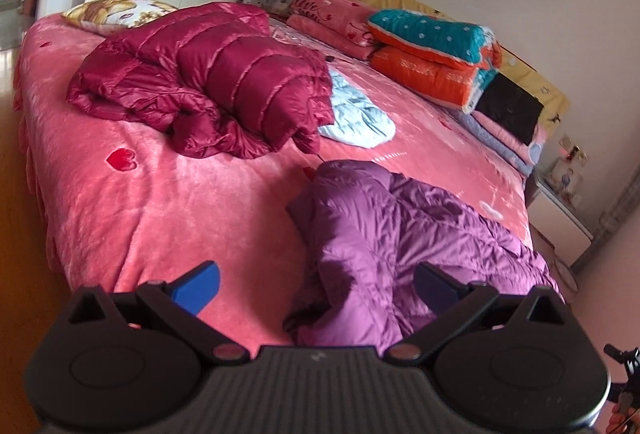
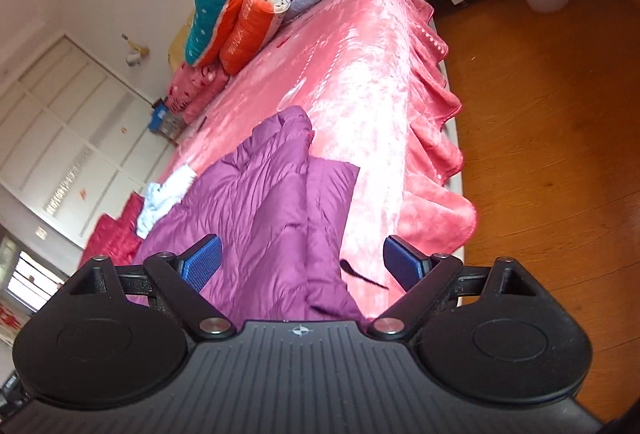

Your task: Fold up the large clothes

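I hold 2 claws over a big bed with a pink blanket (image 1: 140,202). My left claw (image 1: 316,288) is wide open and holds nothing. My right claw (image 2: 302,262) is wide open too, with nothing in it. A purple puffy jacket (image 1: 384,234) lies crumpled on the near side of the bed, right under both claws. A dark red puffy jacket (image 1: 208,82) sits in a heap farther back, well apart from the purple one. A light blue cloth (image 1: 356,114) peeks out beside the red heap. Folded quilts (image 1: 432,54) are stacked by the headboard.
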`<state>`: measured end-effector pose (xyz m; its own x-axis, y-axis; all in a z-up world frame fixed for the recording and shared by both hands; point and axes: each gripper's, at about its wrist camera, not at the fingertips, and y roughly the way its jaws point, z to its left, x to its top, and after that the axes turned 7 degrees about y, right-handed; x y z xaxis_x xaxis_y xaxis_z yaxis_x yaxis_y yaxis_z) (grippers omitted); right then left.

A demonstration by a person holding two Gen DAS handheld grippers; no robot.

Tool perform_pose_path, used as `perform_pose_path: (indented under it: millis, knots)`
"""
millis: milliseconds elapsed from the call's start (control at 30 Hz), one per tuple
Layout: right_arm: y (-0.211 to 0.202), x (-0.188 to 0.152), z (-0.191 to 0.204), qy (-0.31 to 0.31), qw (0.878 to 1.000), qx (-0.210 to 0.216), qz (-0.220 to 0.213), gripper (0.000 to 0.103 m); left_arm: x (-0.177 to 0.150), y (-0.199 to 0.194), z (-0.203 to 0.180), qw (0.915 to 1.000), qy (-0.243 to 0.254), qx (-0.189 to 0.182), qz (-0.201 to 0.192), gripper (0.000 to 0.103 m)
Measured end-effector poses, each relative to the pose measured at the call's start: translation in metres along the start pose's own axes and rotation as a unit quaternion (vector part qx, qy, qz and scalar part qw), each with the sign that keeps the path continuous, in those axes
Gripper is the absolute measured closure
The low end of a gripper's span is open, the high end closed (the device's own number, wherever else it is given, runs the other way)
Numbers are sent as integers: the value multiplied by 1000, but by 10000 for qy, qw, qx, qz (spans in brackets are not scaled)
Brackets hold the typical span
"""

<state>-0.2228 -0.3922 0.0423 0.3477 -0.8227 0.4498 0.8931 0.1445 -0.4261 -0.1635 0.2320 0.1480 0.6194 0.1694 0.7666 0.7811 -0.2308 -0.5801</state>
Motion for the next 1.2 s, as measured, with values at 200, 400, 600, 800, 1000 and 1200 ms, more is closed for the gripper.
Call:
perform_pose_path:
  millis: [200, 400, 600, 800, 1000, 1200]
  knots:
    - [37, 17, -20, 379, 9989, 268, 48, 0, 0, 19, 4, 9998, -154, 65, 127, 1]
    - [79, 31, -33, 664, 9962, 533, 181, 0, 5, 35, -2, 9995, -126, -150, 230, 1]
    - [103, 42, -47, 1048, 9907, 822, 280, 0, 3, 54, -11, 9989, -145, -191, 415, 1]
    - [134, 43, -60, 1639, 9795, 1063, 496, 0, -6, 72, -16, 9975, -62, -94, 702, 1]
    - [144, 49, -54, 2132, 9540, 2056, 460, 0, -12, 82, -20, 9961, 70, -11, 875, 1]
    - [151, 57, -39, 2222, 9446, 2309, 705, 0, -14, 85, -22, 9954, 86, 31, 949, 1]
